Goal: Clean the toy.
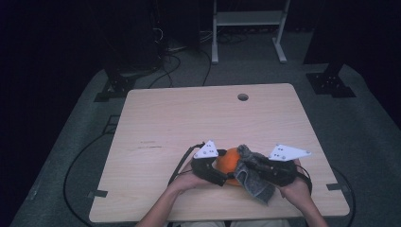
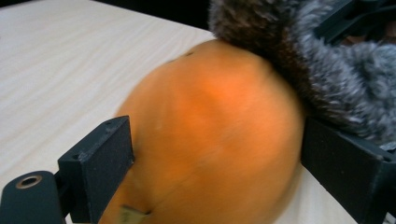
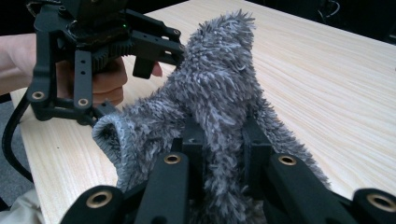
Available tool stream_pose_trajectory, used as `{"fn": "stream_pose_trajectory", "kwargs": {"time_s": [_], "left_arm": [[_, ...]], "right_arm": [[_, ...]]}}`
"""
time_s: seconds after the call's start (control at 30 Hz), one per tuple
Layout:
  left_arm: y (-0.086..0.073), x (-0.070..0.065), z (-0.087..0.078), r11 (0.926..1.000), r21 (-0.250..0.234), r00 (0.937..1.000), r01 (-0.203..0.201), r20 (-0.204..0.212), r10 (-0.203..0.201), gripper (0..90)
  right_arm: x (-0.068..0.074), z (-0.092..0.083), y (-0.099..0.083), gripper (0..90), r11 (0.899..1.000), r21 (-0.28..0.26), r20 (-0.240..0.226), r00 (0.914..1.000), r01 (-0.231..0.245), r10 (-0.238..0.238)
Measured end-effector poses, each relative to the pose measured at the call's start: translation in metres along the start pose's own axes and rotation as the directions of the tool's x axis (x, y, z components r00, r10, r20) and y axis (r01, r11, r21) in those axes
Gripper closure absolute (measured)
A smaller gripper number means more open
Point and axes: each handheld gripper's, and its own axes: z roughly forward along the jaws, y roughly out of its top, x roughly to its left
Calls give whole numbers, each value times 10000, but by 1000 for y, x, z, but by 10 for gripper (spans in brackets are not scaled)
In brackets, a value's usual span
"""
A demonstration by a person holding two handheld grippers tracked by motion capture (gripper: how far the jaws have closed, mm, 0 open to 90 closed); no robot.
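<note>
A round orange thing [image 1: 227, 160], like a small pumpkin, sits on the wooden table [image 1: 189, 118] near the front edge. My left gripper [image 1: 221, 172] reaches it from the left. In the left gripper view its jaws [image 2: 215, 154] stand wide on either side of the orange thing [image 2: 210, 135], without clearly pressing it. My right gripper [image 1: 257, 168] comes in from the right and is shut on a grey fluffy cloth [image 1: 255, 184]. The cloth [image 3: 219, 79] rises between its jaws [image 3: 222, 135] and lies over the top right of the orange thing, as the cloth [image 2: 327, 70] shows.
A round cable hole [image 1: 243, 97] sits near the table's far edge. Beyond the table stand a white frame [image 1: 248, 28] and black stands [image 1: 331, 80] on grey carpet, with cables [image 1: 175, 61] trailing. The left gripper [image 3: 156, 56] and its hand show close behind the cloth.
</note>
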Motion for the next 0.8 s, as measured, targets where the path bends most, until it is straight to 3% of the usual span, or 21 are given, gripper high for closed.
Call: {"fn": "stream_pose_trajectory", "kwargs": {"time_s": [0.1, 0.2, 0.33, 0.4, 0.47, 0.57, 0.73, 0.8], "left_arm": [[-3, -8, 8, 9933, 551, 9942, -1015, -289, 1032, 74], [-2, -11, 7, 9878, 723, 9893, -1379, -385, 1409, 77], [1, -8, 3, 9918, 313, 9907, -1239, -524, 1254, 82], [0, -11, 9, 9888, 518, 9882, -1399, -553, 1427, 61], [-2, -15, 15, 9810, 809, 9806, -1762, -722, 1821, 39], [-2, -15, 14, 9807, 865, 9805, -1754, -741, 1819, 39], [-2, -14, 10, 9830, 669, 9810, -1709, -817, 1761, 191], [0, -15, 11, 9841, 661, 9814, -1651, -879, 1705, 221]], "right_arm": [[-1, 1, -1, 751, 10000, 13, 22, 10000, 16, -16], [-6, 3, -2, 751, 9999, -52, -140, 9998, -160, 160], [-10, -1, -7, 751, 9992, -60, -44, 9993, -383, 382], [-10, -2, -8, 751, 9990, -54, -47, 9990, -448, 448], [-9, 0, -8, 752, 9994, -11, -49, 9994, -354, 354], [-8, 2, -8, 752, 9998, 14, 15, 9998, -193, 193], [-14, 0, -9, 751, 9993, -43, 8, 9993, -364, 364], [-19, -4, -10, 749, 9986, 10, 253, 9983, -525, 525]]}}
